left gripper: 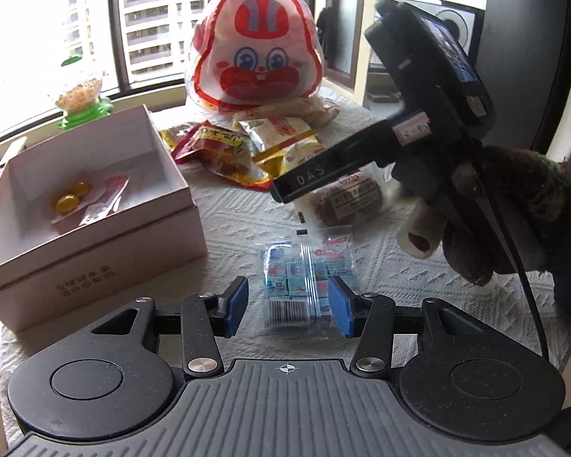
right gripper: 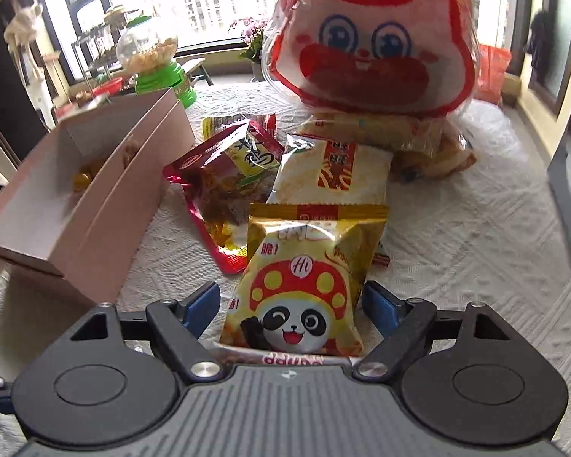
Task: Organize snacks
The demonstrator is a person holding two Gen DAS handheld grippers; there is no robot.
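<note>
In the left wrist view, a clear packet of blue-and-white candies [left gripper: 304,285] lies on the white cloth between the blue pads [left gripper: 238,306] of my left gripper [left gripper: 289,308]. The jaws stand open, with a gap on the left side. The right gripper's black body [left gripper: 399,114], held by a gloved hand [left gripper: 514,209], hovers over a brown cookie packet [left gripper: 352,200]. In the right wrist view, my right gripper [right gripper: 291,304] is open around a yellow panda packet [right gripper: 300,285], its pads not pressing. The pink box [left gripper: 95,236] [right gripper: 106,205] holds yellow candies [left gripper: 70,198] and a clear wrapper.
A big rabbit-face bag [left gripper: 257,49] [right gripper: 369,38] stands at the back of the table. A red packet [right gripper: 224,175] and a white packet [right gripper: 335,175] lie in the pile before it. A green candy dispenser [right gripper: 152,53] stands behind the box, by the window.
</note>
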